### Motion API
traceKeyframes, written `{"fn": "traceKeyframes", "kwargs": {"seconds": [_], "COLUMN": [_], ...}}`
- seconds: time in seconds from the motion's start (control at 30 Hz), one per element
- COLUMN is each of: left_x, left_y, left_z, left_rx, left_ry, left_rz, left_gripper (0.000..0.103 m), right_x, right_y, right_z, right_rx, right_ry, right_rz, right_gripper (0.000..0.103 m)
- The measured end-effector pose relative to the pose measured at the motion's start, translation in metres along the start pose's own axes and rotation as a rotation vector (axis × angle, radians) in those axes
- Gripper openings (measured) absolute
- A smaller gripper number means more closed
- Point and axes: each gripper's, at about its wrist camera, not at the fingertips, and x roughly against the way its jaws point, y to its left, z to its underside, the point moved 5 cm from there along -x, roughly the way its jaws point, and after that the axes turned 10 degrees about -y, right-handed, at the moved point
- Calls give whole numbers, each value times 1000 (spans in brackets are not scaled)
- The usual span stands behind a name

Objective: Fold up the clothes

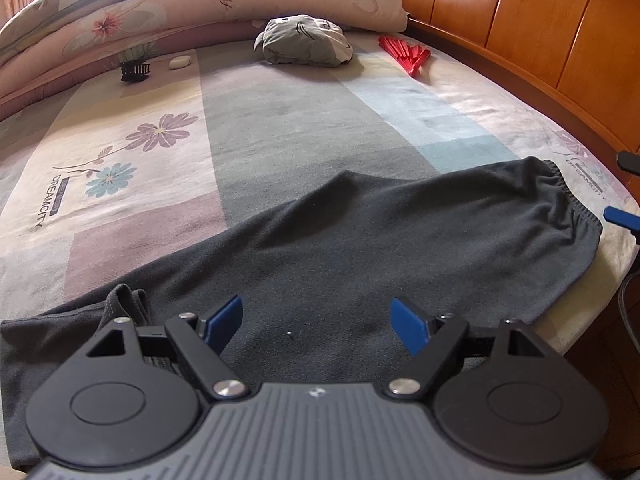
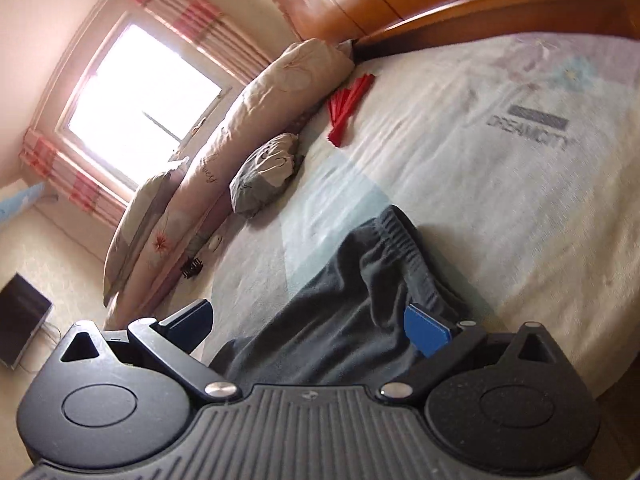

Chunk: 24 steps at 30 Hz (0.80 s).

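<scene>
A dark grey garment with an elastic waistband lies spread across the near part of the bed. My left gripper hovers over its middle, its blue pads wide apart and open, with nothing pinched. In the right wrist view, which is rolled sideways, the same garment lies under my right gripper with its waistband ahead. The right gripper is open too, and one blue pad stands beside the cloth. A blue fingertip of the right gripper shows at the left wrist view's right edge, just past the waistband.
The flowered bedsheet stretches ahead to pillows at the far side. A grey plush cushion, a red folding fan, a black hair clip and a small white object lie there. A wooden headboard runs along the right.
</scene>
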Motion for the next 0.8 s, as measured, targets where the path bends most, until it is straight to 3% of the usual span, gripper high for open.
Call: {"fn": "traceKeyframes", "kwargs": {"seconds": [0.17,0.3,0.37,0.47,0.67,0.8], "left_x": [1,-1,-1,0,-2,-4], "left_y": [9,18,23,31,43,48], "left_z": [1,6,8,11,15,14], "left_rx": [15,26,33,41,61,59], "left_ry": [7,22,30,39,40,33], "left_rz": [-22,-33,-41,-50,-51,-60], "left_gripper": [82,82,82,82,82,82], "right_x": [-56,-119,-140,-156,-167,-154], "right_y": [42,45,38,35,42,77], "right_z": [13,46,58,55,39,49], "right_rx": [338,640,717,725,673,657], "right_ry": [66,151,155,131,195,216], "right_rz": [41,255,329,340,343,274], "right_gripper": [103,103,103,103,103,103]}}
